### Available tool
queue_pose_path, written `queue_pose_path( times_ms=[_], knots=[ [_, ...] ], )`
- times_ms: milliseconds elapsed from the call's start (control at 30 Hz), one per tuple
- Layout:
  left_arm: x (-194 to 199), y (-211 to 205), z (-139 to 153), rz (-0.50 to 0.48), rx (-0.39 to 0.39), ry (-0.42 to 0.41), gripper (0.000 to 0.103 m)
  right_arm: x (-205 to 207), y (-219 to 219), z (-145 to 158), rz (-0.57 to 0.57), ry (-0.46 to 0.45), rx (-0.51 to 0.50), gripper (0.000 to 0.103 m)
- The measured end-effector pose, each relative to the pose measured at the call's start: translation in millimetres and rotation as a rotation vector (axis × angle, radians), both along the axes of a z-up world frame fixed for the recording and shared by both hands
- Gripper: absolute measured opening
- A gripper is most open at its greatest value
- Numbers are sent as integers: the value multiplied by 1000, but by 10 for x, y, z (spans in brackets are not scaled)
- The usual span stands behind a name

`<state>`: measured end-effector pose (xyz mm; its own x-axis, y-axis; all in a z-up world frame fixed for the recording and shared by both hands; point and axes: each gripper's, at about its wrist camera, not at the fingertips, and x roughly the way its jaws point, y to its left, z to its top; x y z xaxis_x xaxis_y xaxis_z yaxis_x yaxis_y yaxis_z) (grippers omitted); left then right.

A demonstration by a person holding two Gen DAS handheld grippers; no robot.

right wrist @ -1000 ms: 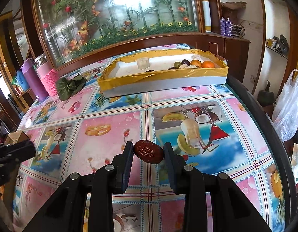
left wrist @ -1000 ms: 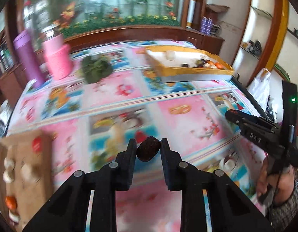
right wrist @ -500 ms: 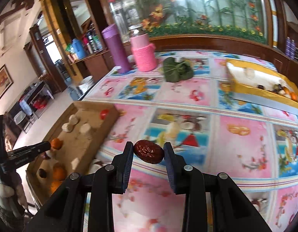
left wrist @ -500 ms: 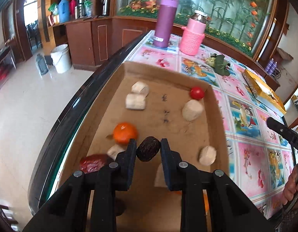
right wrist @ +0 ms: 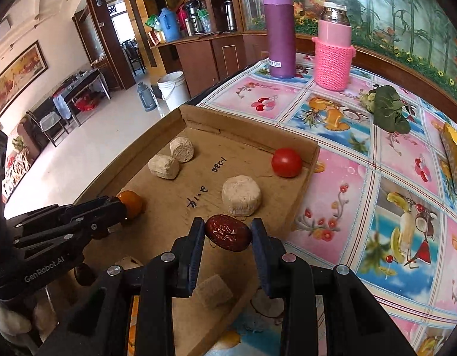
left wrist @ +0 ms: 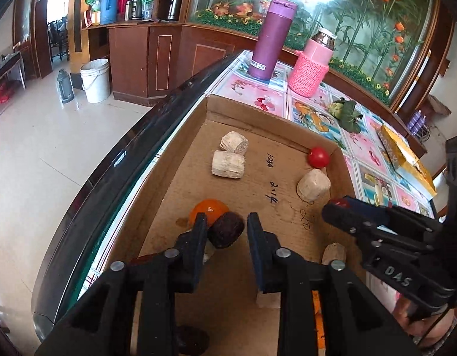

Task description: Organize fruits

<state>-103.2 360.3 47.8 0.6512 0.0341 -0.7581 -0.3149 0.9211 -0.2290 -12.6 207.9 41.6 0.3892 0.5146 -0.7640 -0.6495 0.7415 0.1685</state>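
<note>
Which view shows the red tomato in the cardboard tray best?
The right wrist view: the red tomato sits large and unobstructed in the cardboard tray's far corner. The left wrist view shows it smaller, in the same corner.

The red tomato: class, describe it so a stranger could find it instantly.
Find the shallow cardboard tray at the table's edge. In its far corner, nearest the patterned tablecloth, sits the red tomato. It is the tray's only smooth, bright red ball; its neighbours are pale, rough chunks.

Your left gripper (left wrist: pixel 224 233) points steeply down, its jaws opening, the right pad apparently clear of the dark date (left wrist: pixel 226 233). Your right gripper (right wrist: pixel 228 238) tilts down too, pads clamped on a red date (right wrist: pixel 228 236).
</note>
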Motion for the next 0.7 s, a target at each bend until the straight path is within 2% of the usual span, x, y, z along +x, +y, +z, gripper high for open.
queue_pose_path(
  times_ms=[33,67,233,467,600,667,700],
  knots=[
    [-13,13,11,3,-7,-7,44,0,16,-13,1,-1,-5,35],
    [-30,26,18,6,-12,-12,47,0,32,-27,6,2,-5,35],
    [-109,28,55,19,-16,-19,53,-26,76,-9,11,-19,-11,36],
    [-279,-82,227,42,18,-74,59,-86,-231,216,-50,-30,70,49],
    [-418,-238,416,89,127,-133,64,-187,-470,330,-93,-45,103,52],
    [-505,-352,536,146,222,-175,74,-259,-565,360,-108,-53,113,54],
    [-550,-392,588,179,261,-193,86,-302,-602,368,-114,-59,114,55]
  ],
)
